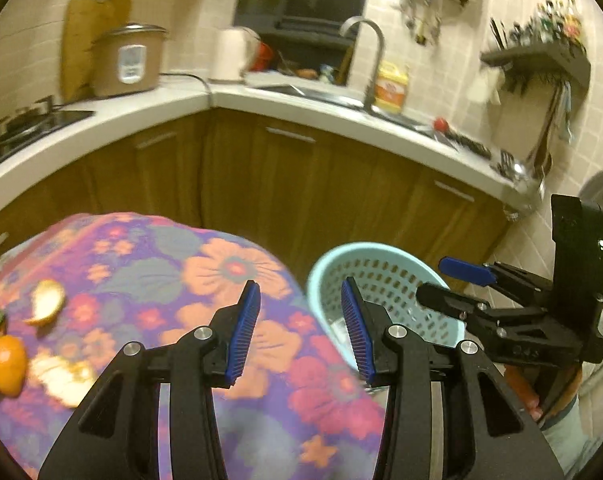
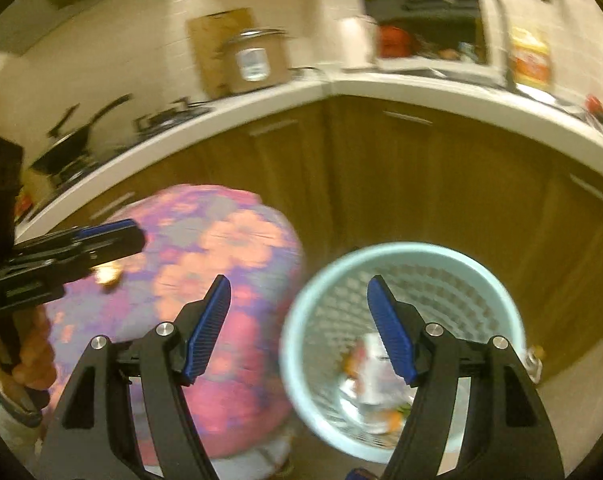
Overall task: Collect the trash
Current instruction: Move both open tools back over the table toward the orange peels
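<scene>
A light blue perforated trash basket (image 2: 481, 276) stands on the floor beside a round table with a floral cloth (image 1: 221, 264). Crumpled wrappers and scraps (image 2: 371, 376) lie in its bottom. Orange peels (image 1: 47, 302) and an orange piece (image 1: 7, 364) lie on the table's left side. My left gripper (image 1: 299, 330) is open and empty over the table's right edge. My right gripper (image 2: 299, 328) is open and empty above the basket's left rim; it also shows in the left wrist view (image 1: 449, 284). The basket also shows in the left wrist view (image 1: 381, 252).
A white L-shaped counter (image 1: 261, 100) with wooden cabinets runs behind. On it stand a rice cooker (image 1: 127, 60), a stove (image 1: 29, 120), a sink with faucet (image 1: 365, 40) and a yellow bottle (image 1: 389, 86). A shelf (image 1: 541, 60) hangs at right.
</scene>
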Demonstrator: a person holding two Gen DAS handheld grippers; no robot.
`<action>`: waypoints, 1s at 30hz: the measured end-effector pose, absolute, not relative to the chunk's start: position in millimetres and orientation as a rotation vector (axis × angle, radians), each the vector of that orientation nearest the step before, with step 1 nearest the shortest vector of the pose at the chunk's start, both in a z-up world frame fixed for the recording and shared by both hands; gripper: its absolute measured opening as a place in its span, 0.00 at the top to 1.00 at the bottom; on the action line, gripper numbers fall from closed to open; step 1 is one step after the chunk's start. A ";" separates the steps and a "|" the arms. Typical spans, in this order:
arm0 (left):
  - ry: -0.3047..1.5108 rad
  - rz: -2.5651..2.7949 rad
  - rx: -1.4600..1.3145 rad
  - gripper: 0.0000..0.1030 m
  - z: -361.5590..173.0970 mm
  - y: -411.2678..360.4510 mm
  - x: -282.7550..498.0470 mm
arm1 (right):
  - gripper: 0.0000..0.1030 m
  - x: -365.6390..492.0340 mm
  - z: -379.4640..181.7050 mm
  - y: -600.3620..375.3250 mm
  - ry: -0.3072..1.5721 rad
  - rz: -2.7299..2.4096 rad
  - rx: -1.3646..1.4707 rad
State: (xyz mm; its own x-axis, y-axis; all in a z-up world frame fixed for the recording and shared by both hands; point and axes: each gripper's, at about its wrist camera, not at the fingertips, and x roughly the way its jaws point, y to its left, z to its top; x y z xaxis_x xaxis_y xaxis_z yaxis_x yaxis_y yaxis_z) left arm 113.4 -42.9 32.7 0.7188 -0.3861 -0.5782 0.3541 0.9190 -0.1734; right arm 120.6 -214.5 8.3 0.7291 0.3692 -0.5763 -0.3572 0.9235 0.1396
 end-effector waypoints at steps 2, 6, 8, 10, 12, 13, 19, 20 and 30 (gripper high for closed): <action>0.630 -0.370 -0.077 0.59 38.9 -17.9 105.0 | 0.35 122.7 12.1 -186.0 0.637 0.445 -0.019; 0.599 -0.291 -0.119 0.59 46.1 32.8 91.6 | 0.35 120.3 13.1 -131.6 0.641 0.533 -0.089; 0.588 -0.231 -0.150 0.59 46.5 66.1 84.0 | 0.35 118.9 10.4 -100.0 0.641 0.582 -0.131; 0.582 -0.182 -0.180 0.59 45.1 95.5 78.7 | 0.35 118.9 6.7 -75.5 0.643 0.619 -0.163; 0.577 -0.131 -0.208 0.59 42.5 126.0 73.1 | 0.35 118.2 3.6 -53.8 0.645 0.652 -0.194; 0.577 -0.114 -0.212 0.59 41.4 135.9 72.0 | 0.35 118.2 1.6 -41.3 0.647 0.671 -0.212; 0.580 -0.016 -0.243 0.59 31.0 200.4 65.2 | 0.35 126.2 -11.0 10.1 0.660 0.742 -0.268; 0.584 -0.007 -0.251 0.59 28.6 208.6 65.8 | 0.35 129.3 -13.6 16.6 0.670 0.751 -0.269; 0.660 0.003 -0.258 0.54 -5.4 227.2 87.4 | 0.35 160.4 -42.1 57.9 0.747 0.771 -0.285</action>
